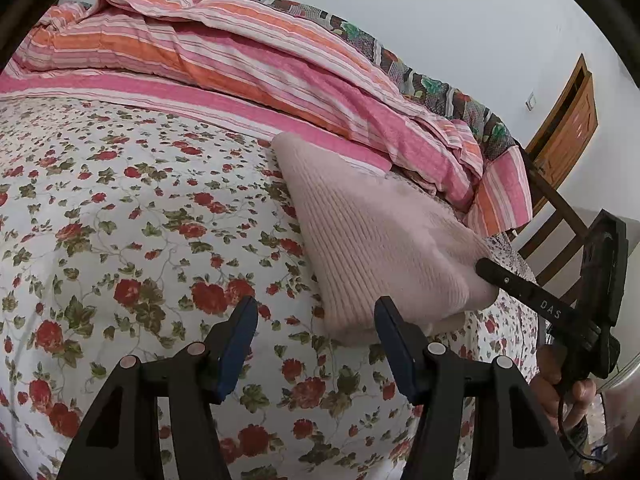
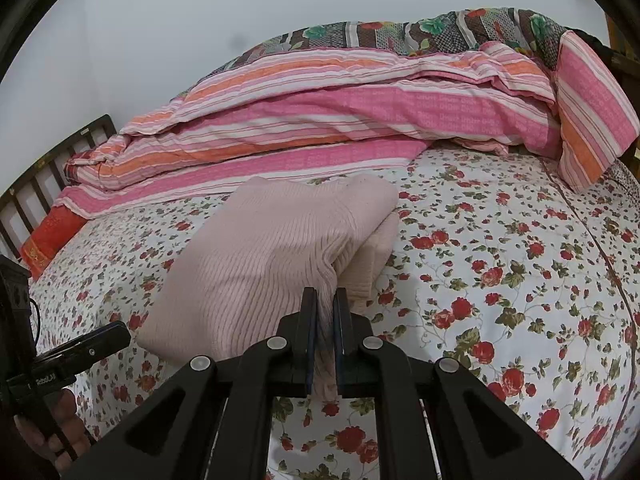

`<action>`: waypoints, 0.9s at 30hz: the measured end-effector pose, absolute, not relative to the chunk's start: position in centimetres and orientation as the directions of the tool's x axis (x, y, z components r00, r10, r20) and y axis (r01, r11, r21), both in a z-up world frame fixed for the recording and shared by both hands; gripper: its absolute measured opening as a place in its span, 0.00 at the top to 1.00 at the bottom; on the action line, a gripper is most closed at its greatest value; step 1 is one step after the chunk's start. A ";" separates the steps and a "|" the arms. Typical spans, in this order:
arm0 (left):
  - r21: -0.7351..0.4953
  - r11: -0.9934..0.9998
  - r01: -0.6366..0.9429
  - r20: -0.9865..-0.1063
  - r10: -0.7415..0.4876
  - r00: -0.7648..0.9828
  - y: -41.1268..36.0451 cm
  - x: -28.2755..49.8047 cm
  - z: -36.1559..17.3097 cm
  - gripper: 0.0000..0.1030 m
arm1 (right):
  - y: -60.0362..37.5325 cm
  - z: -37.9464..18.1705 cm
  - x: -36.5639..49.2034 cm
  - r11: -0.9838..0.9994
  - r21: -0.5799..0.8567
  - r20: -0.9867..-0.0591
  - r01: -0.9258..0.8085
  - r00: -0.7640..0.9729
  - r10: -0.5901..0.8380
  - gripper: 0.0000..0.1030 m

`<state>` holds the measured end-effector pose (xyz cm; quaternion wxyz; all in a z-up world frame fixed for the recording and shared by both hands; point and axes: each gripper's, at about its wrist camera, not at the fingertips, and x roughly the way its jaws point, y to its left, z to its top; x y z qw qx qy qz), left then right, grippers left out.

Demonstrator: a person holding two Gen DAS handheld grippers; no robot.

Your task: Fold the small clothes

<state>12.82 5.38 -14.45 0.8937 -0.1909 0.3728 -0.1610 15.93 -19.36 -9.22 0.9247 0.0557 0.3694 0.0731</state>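
Note:
A pale pink ribbed sweater (image 1: pixel 372 232) lies folded on the rose-print bedsheet (image 1: pixel 120 208). My left gripper (image 1: pixel 317 305) stands open just short of the sweater's near edge, with only the sheet between its fingers. My right gripper (image 1: pixel 486 269) comes in from the right and pinches the sweater's near right corner. In the right wrist view the right gripper (image 2: pixel 324 294) is shut on a bunched edge of the sweater (image 2: pixel 256 256), lifting that edge slightly. The left gripper (image 2: pixel 118 332) shows side-on at the left edge, clear of the cloth.
A pink and orange striped duvet (image 1: pixel 240 60) is heaped along the far side of the bed, with a patterned quilt (image 2: pixel 440 32) behind it. A red pillow (image 2: pixel 48 236) lies by the dark slatted bed frame (image 2: pixel 36 184). A wooden door (image 1: pixel 568 128) stands far right.

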 end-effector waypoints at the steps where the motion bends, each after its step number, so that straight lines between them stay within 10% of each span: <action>1: -0.464 0.874 0.144 -0.603 -0.431 0.671 5.4 13.0 -14.4 0.43 | -19.4 -9.2 16.0 0.983 0.156 -0.674 -0.094 0.718 0.176 0.92; 27: -0.417 0.898 0.137 -0.644 -0.399 0.653 3.1 22.9 -13.4 0.43 | -18.9 -9.2 23.0 0.995 0.074 -0.692 -0.065 0.715 0.098 0.69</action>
